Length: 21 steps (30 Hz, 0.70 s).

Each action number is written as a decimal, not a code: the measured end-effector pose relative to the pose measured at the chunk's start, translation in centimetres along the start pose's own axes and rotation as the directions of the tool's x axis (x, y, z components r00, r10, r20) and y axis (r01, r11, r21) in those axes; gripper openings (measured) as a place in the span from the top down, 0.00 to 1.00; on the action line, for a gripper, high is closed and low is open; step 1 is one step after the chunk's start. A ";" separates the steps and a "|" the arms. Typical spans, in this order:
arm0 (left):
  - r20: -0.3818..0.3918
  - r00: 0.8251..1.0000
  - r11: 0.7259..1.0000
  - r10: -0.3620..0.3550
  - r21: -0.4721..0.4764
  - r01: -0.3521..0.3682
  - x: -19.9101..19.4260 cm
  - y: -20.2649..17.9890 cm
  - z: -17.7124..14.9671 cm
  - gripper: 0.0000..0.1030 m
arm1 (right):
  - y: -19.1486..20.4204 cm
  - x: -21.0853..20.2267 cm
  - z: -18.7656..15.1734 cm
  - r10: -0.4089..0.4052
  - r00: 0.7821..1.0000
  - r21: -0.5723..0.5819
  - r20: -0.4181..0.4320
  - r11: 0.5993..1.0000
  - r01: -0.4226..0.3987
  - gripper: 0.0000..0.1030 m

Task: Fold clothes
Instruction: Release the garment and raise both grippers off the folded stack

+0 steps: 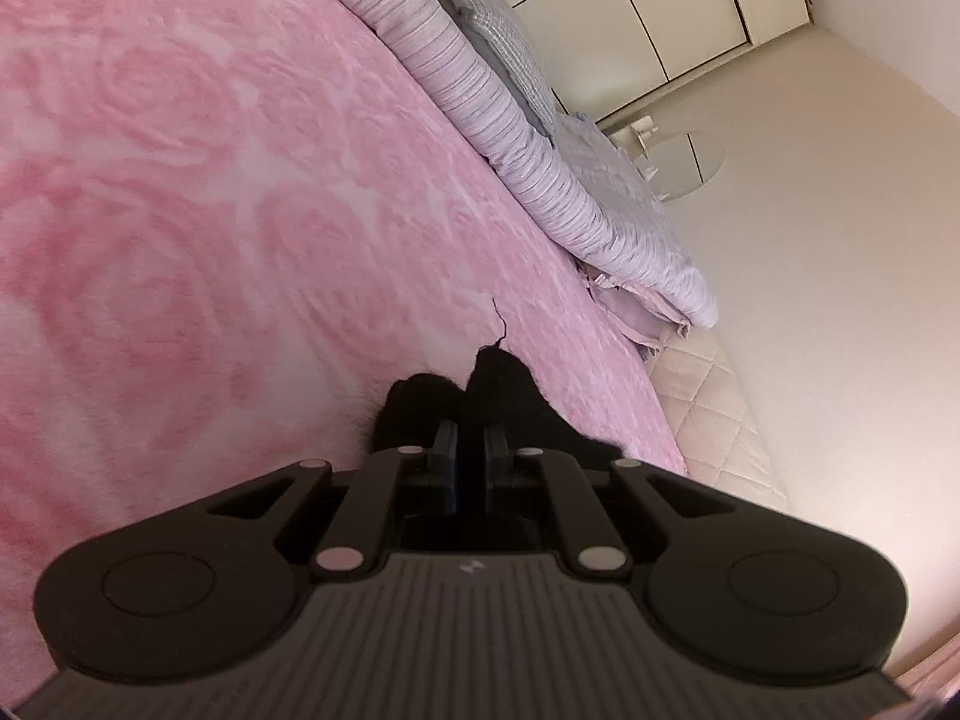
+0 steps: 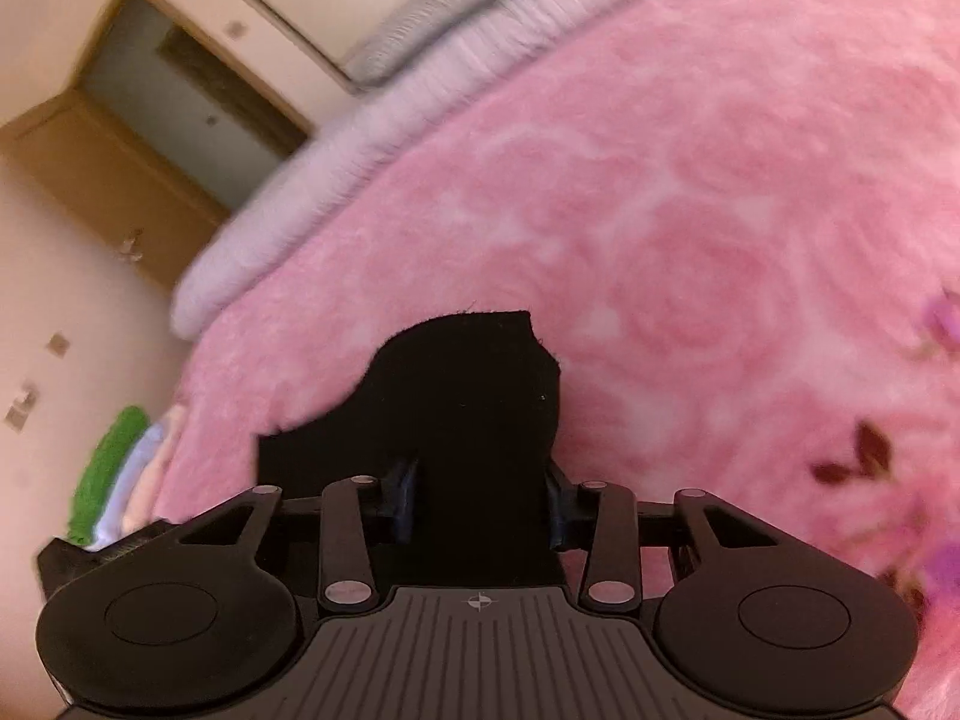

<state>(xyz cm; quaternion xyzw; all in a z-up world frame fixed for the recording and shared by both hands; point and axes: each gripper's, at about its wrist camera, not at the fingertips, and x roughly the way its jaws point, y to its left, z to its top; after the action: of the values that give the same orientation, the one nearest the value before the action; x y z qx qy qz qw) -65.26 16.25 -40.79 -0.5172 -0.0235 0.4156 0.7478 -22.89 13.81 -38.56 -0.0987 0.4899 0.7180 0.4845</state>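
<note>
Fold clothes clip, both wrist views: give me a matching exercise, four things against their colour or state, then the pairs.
Things:
1. left gripper
2. right gripper
3. blanket
4. towel stack

States:
A. pink, with a rose pattern
B. jaws nearly together, pinching black cloth
C. green on top, at the bed's edge
D. jaws wide, black cloth between them

Pairs: 1-B, 2-D, 3-A, 4-C
</note>
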 end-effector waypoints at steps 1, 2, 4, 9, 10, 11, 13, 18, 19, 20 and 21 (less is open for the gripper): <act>0.003 1.000 1.000 0.008 0.009 -0.008 0.0 0.0 0.0 0.91 | -0.1 0.1 0.1 0.004 1.000 -0.005 -0.012 1.000 -0.004 0.59; 0.006 1.000 1.000 0.018 0.013 -0.018 -0.1 -0.1 -0.1 0.91 | 0.1 -0.1 0.3 -0.002 1.000 -0.018 -0.021 1.000 0.001 0.55; 0.014 0.999 0.999 0.045 0.022 -0.046 -0.6 -0.7 -0.2 0.88 | 0.9 -0.6 0.7 -0.020 0.999 -0.050 -0.037 0.999 0.018 0.48; 0.064 0.988 0.987 0.142 0.060 -0.146 -3.9 -3.5 -1.0 0.89 | 2.4 -4.3 -0.2 -0.058 0.998 -0.106 0.025 0.993 0.060 0.41; 0.071 0.981 0.979 0.180 0.081 -0.185 -4.7 -4.4 -1.3 0.89 | 2.7 -5.4 -0.8 -0.065 0.997 -0.123 0.041 0.990 0.070 0.41; 0.078 0.972 0.967 0.222 0.114 -0.230 -5.6 -5.4 -1.8 0.89 | 3.0 -6.5 -1.4 -0.073 0.996 -0.142 0.055 0.987 0.080 0.41; 0.069 0.960 0.943 0.272 0.179 -0.280 -7.1 -7.6 -3.3 0.89 | 4.0 -8.6 -3.1 -0.079 0.995 -0.220 0.066 0.971 0.092 0.41; 0.016 0.965 0.928 0.260 0.272 -0.255 -9.7 -12.2 -8.5 0.89 | 6.7 -13.0 -8.3 -0.106 0.988 -0.433 0.112 0.890 0.145 0.53; 0.004 0.968 0.931 0.252 0.273 -0.244 -10.0 -12.7 -9.6 0.88 | 6.9 -13.3 -9.1 -0.111 0.988 -0.455 0.111 0.878 0.150 0.55; -0.007 0.967 0.931 0.255 0.271 -0.244 -10.0 -12.8 -10.5 0.88 | 7.0 -13.5 -9.9 -0.115 0.988 -0.471 0.105 0.869 0.151 0.59; -0.020 0.959 0.927 0.281 0.264 -0.267 -9.6 -12.5 -11.4 0.88 | 6.9 -13.0 -10.5 -0.126 0.988 -0.484 0.085 0.862 0.151 0.62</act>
<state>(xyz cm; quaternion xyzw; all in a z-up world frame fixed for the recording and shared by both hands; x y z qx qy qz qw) -58.77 -0.01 -32.35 -0.4253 0.1247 0.5005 0.7437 -25.21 -2.77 -31.62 -0.2344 0.2718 0.7840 0.5064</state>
